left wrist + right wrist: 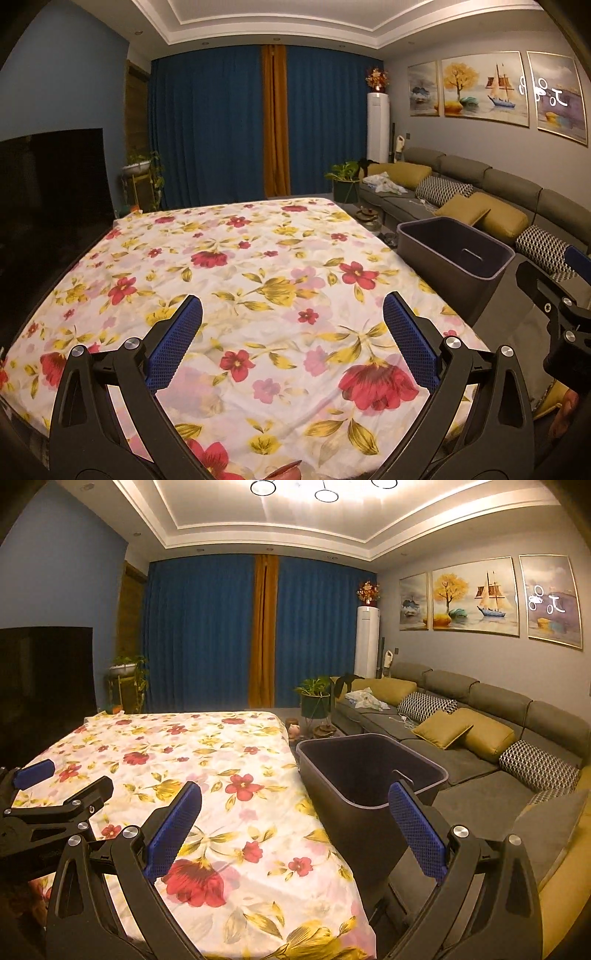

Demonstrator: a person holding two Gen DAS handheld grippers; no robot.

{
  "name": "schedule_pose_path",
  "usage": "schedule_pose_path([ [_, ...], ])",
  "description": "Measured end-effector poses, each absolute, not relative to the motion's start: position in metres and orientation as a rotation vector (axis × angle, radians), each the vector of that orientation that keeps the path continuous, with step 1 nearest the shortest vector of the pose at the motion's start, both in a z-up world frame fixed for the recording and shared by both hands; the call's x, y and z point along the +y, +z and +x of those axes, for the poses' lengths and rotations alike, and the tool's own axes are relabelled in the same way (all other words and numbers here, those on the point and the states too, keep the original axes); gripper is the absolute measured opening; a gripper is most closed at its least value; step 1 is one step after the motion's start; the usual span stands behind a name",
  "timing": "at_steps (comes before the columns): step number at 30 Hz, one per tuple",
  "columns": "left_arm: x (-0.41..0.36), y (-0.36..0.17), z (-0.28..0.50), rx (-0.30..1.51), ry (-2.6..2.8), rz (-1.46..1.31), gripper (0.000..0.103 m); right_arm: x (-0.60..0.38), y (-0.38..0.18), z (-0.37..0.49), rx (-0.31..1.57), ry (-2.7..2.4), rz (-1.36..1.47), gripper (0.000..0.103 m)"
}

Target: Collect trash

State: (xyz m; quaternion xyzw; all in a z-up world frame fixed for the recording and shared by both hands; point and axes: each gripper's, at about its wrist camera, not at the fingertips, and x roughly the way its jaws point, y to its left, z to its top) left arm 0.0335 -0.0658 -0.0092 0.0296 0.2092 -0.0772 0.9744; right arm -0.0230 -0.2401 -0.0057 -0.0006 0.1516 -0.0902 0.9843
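Inside floor of the bin [364, 771] is hidden by its near wall and by a fingertip. Small items on the sofa [384, 183] are too small to be identified. The third painting [559, 96] is obscured by lamp glare.

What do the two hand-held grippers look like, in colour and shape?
Both look alike. The left hand-held gripper and the right hand-held gripper have black, angular frames with triangular cut-outs and round silver bolts. Each finger carries a flat blue pad with a fine dotted texture. No cables, markings or sleeves are visible.
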Motion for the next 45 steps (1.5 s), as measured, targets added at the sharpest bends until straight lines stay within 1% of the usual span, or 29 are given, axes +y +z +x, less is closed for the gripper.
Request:
schedule_pose_path([
  [45,-0.0713,-0.0091,0.0264,0.419,-0.184,0.056,0.097,-0.2446,-0.0016,-0.0305,0.282,-0.197,0.029,0.097],
])
